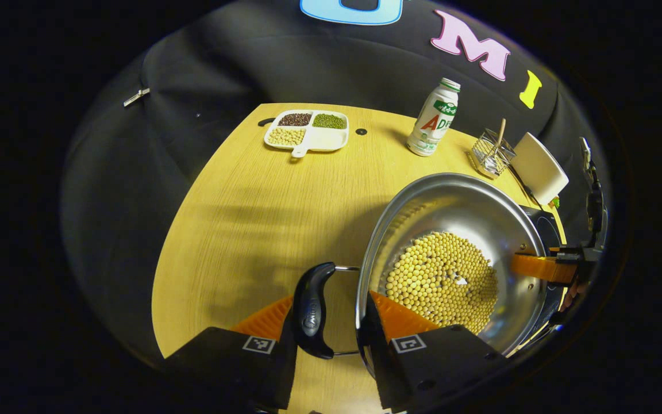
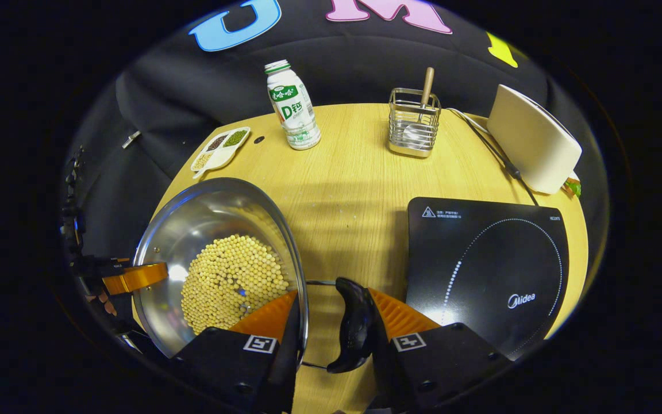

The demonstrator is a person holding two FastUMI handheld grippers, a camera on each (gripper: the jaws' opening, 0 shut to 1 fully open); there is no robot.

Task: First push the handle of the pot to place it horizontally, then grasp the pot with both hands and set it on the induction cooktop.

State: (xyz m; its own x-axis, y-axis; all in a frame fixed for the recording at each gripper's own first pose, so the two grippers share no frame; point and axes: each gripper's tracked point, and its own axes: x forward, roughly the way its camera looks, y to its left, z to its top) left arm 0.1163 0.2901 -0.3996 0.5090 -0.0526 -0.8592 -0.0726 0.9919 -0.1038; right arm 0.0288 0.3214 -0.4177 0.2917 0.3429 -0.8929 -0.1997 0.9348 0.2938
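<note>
A round wooden table stands against black cloth. On it, left of centre in the right gripper view, sits a steel pot holding a layer of pale yellow beans. The pot has a dark handle on each side, both lying level. The left gripper straddles the pot's wall, one finger outside the left handle and one inside the rim, the handle and wall between them; contact looks close, but I cannot tell if both fingers press. The right gripper stands the same way on the opposite side, with the right handle and the rim between its fingers.

The handle-pushing step looks finished, and the two-handed grasp seems to be in hand. The pot is not yet on the black induction cooktop, which lies just beside it. Next, both grippers likely need a firm pinch, then a level lift together so the beans stay put.

Farther back stand a white bottle, a wire utensil holder, a divided dish of grains and a white appliance.
</note>
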